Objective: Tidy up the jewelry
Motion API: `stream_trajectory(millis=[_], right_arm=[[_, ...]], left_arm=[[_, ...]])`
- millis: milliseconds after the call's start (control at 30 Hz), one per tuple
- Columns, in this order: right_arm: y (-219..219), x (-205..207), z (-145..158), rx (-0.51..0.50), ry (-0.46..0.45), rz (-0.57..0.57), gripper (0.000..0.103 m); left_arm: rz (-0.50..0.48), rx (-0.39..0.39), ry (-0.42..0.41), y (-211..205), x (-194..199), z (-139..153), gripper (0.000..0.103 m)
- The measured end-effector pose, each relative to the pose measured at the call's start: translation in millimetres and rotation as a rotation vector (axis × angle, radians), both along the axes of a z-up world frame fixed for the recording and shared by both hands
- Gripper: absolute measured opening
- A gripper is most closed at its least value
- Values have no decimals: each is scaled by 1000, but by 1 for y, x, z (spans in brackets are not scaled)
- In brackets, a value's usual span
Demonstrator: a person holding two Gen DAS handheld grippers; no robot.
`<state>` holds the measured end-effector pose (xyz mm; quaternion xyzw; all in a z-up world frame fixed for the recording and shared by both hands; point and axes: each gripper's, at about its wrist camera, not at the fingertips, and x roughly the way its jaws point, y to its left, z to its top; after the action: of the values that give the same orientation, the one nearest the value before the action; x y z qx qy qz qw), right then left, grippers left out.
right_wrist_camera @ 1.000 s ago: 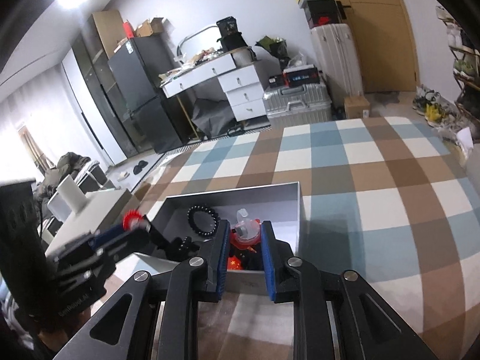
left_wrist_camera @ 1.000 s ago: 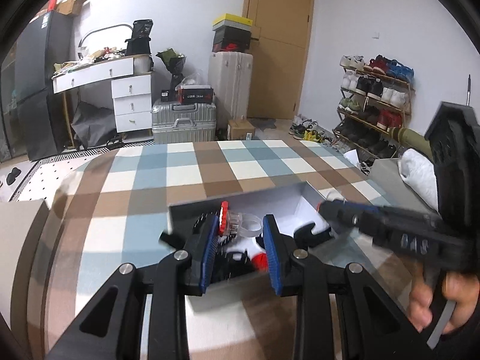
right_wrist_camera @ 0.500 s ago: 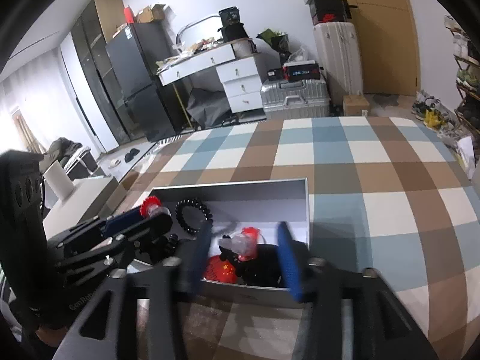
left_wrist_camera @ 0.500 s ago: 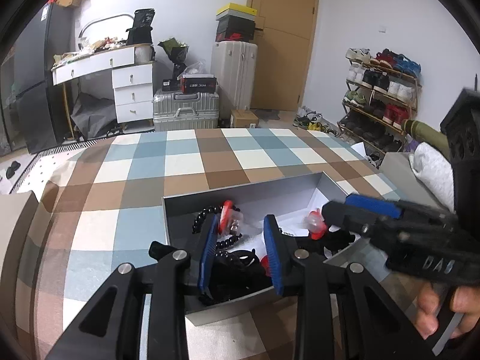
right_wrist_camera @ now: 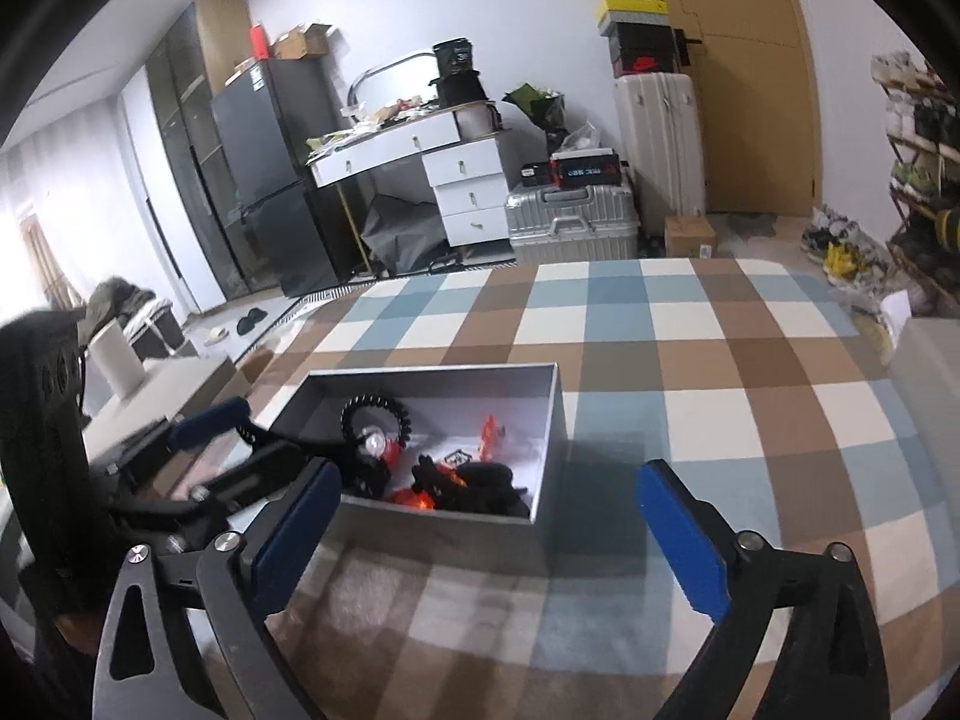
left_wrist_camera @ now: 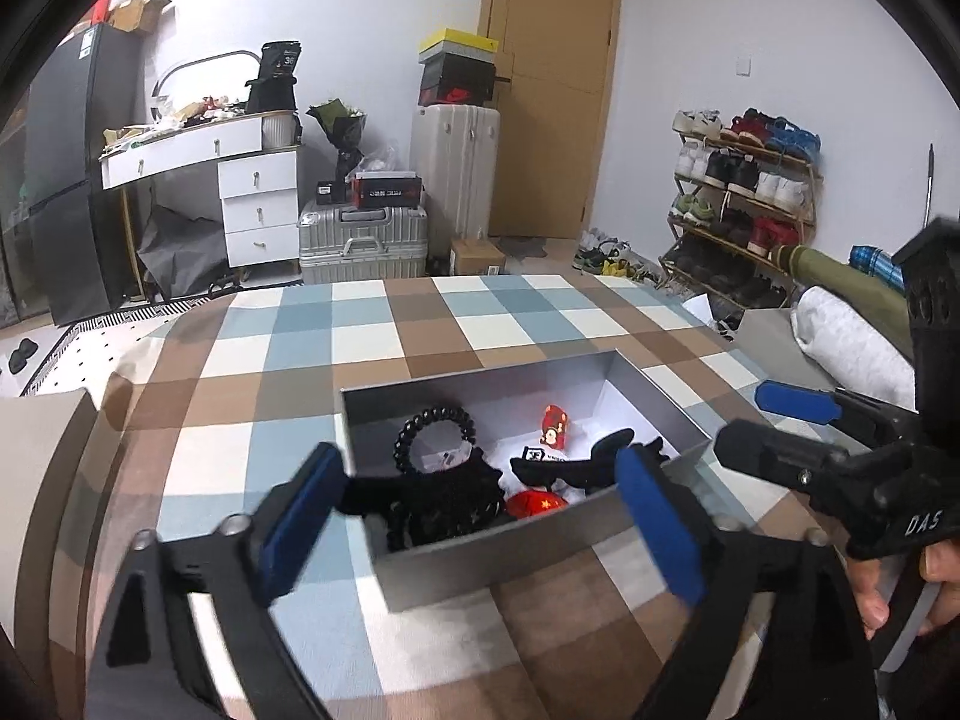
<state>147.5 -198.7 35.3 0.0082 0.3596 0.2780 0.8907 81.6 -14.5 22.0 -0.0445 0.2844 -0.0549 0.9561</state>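
Both claws, left (left_wrist_camera: 477, 516) and right (right_wrist_camera: 489, 531), spread wide, seemingly above the box's near rim (left_wrist_camera: 498, 546).

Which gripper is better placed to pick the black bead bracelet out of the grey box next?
Probably the left gripper: open, its fingers straddle the box's near wall, directly facing the bracelet. The right gripper, also open, sits farther back.

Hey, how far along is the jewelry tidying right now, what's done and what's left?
Looks mostly done: the black bead bracelet, a red charm and other black and red pieces lie inside the grey box on the checked cloth. Nothing is in hand: the left gripper and right gripper both stand with jaws wide open and empty. No loose jewelry shows on the cloth, so little seems left; no lid is visible.
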Motion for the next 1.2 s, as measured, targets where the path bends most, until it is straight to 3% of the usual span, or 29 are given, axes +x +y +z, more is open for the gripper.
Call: stream_trajectory(millis=[267,467,600,1000,1200], right_arm=[[-7,-23,0,-77,-83,16,103],[-21,-40,1,16,-109,23,103],[-25,-46,0,61,-122,24,103],[-24,-61,1,82,-215,44,103],[-20,-64,-7,67,-208,60,103]], left_arm=[[72,-39,-13,14,-28,-12,102],[82,-59,-47,18,-33,-11,102],[75,-31,-48,13,-32,-13,102],[74,8,-51,12,-39,-17,102],[72,24,-47,8,-41,-19,102]])
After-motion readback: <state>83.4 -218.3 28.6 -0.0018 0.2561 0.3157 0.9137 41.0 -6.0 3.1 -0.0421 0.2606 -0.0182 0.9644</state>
